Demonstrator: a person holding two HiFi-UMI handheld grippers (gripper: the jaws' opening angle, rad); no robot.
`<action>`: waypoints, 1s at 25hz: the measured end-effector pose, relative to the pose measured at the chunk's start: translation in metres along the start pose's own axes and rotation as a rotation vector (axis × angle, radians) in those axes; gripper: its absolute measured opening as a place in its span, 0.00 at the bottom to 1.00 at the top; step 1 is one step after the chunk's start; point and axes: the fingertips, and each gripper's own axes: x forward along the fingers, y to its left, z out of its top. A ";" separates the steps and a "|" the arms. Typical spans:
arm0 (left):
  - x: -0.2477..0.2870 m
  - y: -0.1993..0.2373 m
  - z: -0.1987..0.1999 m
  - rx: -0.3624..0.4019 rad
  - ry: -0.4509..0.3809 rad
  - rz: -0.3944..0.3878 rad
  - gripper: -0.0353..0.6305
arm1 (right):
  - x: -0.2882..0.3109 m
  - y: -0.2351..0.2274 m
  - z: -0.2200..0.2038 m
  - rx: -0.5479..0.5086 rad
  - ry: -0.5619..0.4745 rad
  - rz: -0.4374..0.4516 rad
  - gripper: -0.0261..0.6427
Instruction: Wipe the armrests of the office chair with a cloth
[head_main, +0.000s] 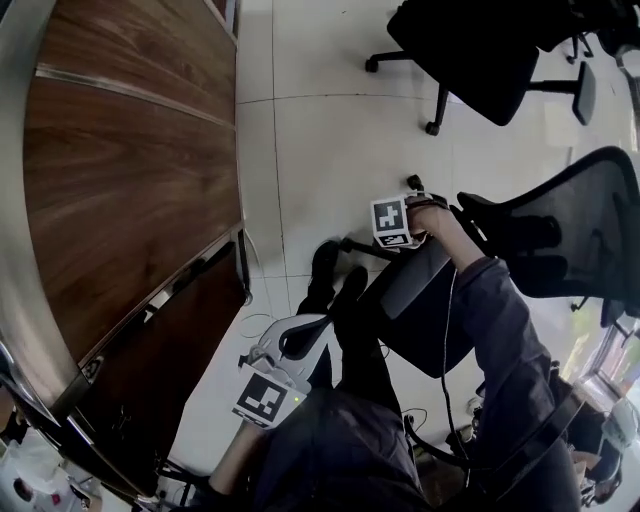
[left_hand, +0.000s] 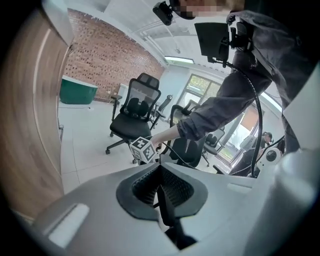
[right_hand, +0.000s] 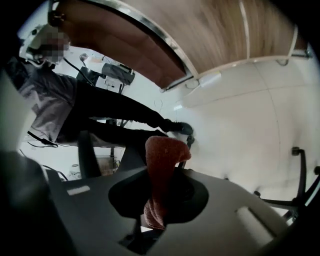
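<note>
To our left runs a curved wooden table (head_main: 120, 170) with a metal edge, and the white tiled floor (head_main: 320, 150) fills the middle of the head view. A second black chair (head_main: 480, 60) stands well apart at the top, and in the left gripper view another mesh chair (left_hand: 135, 112) stands before a brick wall (left_hand: 105, 60) with something green (left_hand: 77, 90) beside it. Our own dark-trousered legs and shoes (head_main: 325, 265) stretch out between the table and the office chair (head_main: 590, 230), whose mesh back and dark seat lie at our right. A thin cable (head_main: 447, 330) trails down along our right sleeve. The right gripper (head_main: 398, 232) hangs at the front of that chair's seat, just beside a dark armrest (head_main: 485, 208), and its marker cube hides the jaws from above. In its own view we see its jaws closed tight on the cloth (right_hand: 164, 150). The cloth is a reddish-brown, nubbly piece bunched into a thick upright fold that rises above the jaws and hangs out below them. We cannot tell whether the cloth touches the armrest. The left gripper (head_main: 318, 322) hovers low over our lap, apart from the chair. Its ribbed pads (left_hand: 172, 187) are pressed together with nothing between them.
</note>
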 end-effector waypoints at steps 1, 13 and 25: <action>0.001 -0.004 0.008 0.016 -0.011 -0.015 0.08 | -0.014 0.007 0.001 -0.002 -0.042 -0.039 0.12; -0.005 -0.059 0.097 0.200 -0.085 -0.142 0.08 | -0.183 0.159 -0.021 0.379 -0.892 -0.405 0.12; 0.028 -0.189 0.140 0.406 -0.042 -0.439 0.08 | -0.229 0.350 -0.119 0.958 -1.699 -0.708 0.12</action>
